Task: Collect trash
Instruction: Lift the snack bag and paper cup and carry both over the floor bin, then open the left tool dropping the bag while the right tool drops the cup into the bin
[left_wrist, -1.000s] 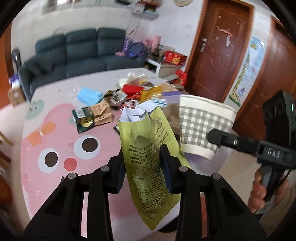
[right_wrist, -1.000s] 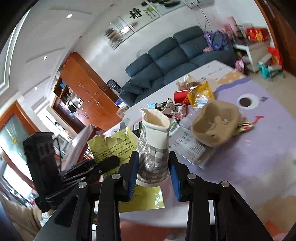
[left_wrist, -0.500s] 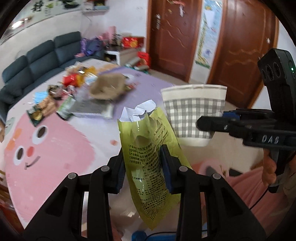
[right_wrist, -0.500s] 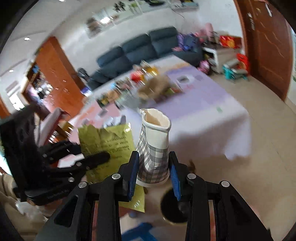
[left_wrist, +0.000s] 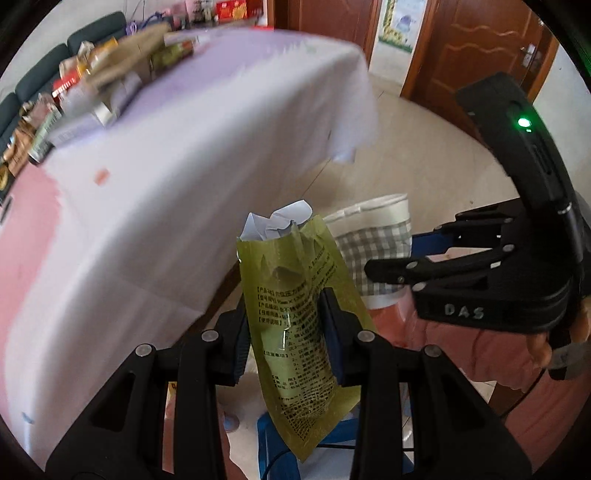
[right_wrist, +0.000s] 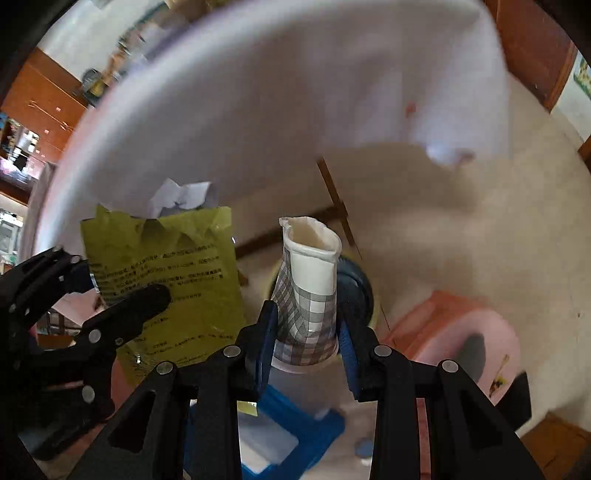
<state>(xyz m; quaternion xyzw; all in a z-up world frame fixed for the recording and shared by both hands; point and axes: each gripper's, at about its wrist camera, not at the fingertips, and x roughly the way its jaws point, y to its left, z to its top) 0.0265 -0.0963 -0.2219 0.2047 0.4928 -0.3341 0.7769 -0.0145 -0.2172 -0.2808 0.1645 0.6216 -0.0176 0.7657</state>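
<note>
"DAS" is read on the right gripper (left_wrist: 388, 271); the pouch (left_wrist: 295, 321) bears black print too small to read.

Pouch (left_wrist: 295, 317): yellow-green, black print, torn top, crumpled white paper (left_wrist: 280, 223) sticking out; upright, clamped mid-body. Cup (right_wrist: 310, 295): paper, grey check below a white band, squeezed so the rim is pinched oval (slightly tilted). Both off the table, side by side above the floor.
</note>
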